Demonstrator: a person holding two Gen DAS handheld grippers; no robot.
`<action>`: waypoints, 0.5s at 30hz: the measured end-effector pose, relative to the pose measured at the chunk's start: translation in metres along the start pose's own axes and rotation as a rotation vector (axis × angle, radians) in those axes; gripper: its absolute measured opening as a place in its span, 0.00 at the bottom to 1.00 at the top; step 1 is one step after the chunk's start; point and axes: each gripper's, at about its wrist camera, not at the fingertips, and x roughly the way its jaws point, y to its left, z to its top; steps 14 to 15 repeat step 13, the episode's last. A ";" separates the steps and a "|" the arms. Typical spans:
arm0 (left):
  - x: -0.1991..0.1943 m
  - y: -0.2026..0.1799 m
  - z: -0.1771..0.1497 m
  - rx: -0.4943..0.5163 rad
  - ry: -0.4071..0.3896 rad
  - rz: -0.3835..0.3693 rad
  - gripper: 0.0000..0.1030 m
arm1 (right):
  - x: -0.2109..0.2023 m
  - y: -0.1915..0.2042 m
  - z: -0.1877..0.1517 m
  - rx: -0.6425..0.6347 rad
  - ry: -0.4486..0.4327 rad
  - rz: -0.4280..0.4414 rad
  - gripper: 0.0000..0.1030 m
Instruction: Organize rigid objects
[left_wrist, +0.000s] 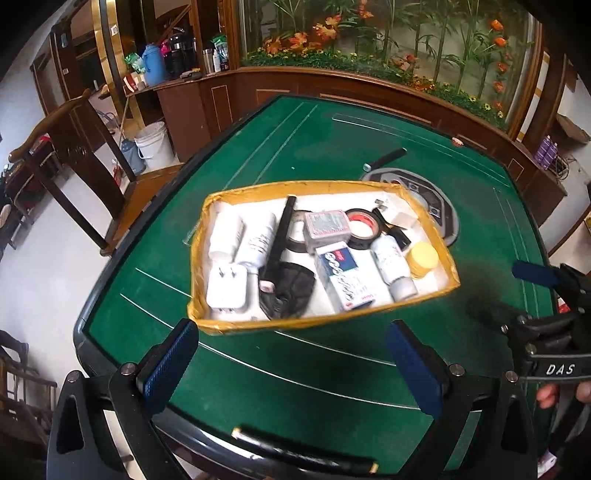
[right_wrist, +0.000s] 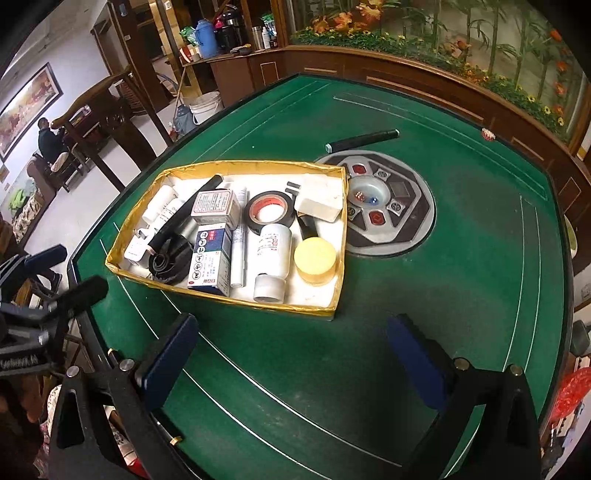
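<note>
Sitting on the green surface (left_wrist: 332, 369) is a yellow-rimmed tray (right_wrist: 236, 301) crowded with things, beside the round dice panel (right_wrist: 402, 206). A dark tube (right_wrist: 364, 140) lies alone on the felt just beyond that panel. In the tray: one tape roll (right_wrist: 269, 212), one yellow-lidded jar (right_wrist: 316, 260), two small boxes (right_wrist: 208, 260), one white charger (left_wrist: 227, 286), and what looks like three white bottles (right_wrist: 271, 258). The left hand-held gripper (left_wrist: 291, 363) and right hand-held gripper (right_wrist: 295, 363) both hover near the tray, fingers apart, holding nothing.
</note>
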 end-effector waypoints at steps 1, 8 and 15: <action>-0.002 -0.001 0.000 -0.008 0.001 -0.007 0.99 | -0.002 0.000 0.001 -0.002 -0.007 0.004 1.00; -0.005 -0.004 -0.001 -0.047 0.000 -0.049 0.99 | -0.009 0.002 -0.001 -0.011 -0.016 0.009 1.00; 0.000 -0.003 -0.003 -0.070 0.012 -0.051 0.99 | -0.008 -0.005 -0.009 0.001 -0.005 -0.005 1.00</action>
